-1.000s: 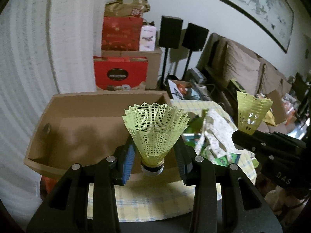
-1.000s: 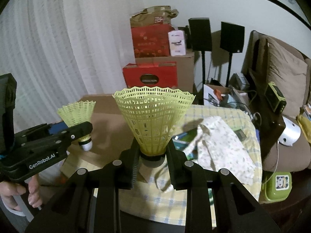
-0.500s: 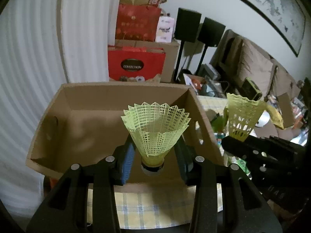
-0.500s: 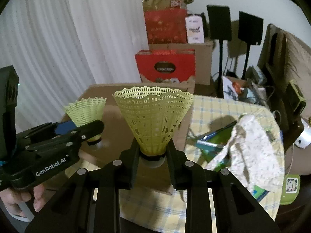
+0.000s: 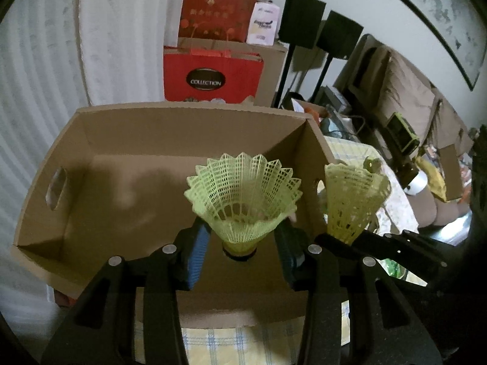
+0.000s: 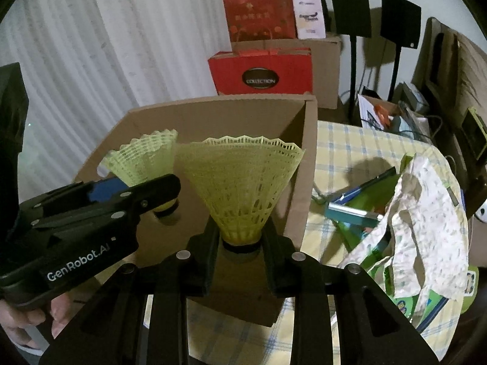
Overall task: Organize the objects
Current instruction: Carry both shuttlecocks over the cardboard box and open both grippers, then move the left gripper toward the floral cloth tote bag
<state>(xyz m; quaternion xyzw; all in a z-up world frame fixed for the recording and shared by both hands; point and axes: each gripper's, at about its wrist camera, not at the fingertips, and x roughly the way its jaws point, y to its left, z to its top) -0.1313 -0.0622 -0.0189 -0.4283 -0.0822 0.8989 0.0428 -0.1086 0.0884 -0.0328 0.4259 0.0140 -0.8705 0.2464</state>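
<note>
An open, empty cardboard box [image 5: 121, 140] stands on a checked tablecloth; it also shows in the right wrist view [image 6: 219, 112]. My left gripper [image 5: 240, 251] is shut on a yellow-green plastic shuttlecock [image 5: 243, 194], held upright over the box's near right part. My right gripper [image 6: 240, 243] is shut on a second yellow-green shuttlecock [image 6: 240, 188], upright at the box's right wall. In the left wrist view the right gripper's shuttlecock [image 5: 353, 200] is just right of the box wall. In the right wrist view the left gripper's shuttlecock [image 6: 143, 158] is over the box.
The checked tablecloth [image 6: 344, 146] to the right of the box holds a floral cloth [image 6: 426, 213] and green packets [image 6: 359, 210]. Red gift bags [image 5: 213, 73] and cartons stand behind the box. Two black speakers [image 5: 301, 21] and a sofa [image 5: 404, 97] are at the right.
Both grippers have moved forward and left toward the box with their shuttlecocks. The left one is now over the box interior; the right one has come up to the box's right wall.
</note>
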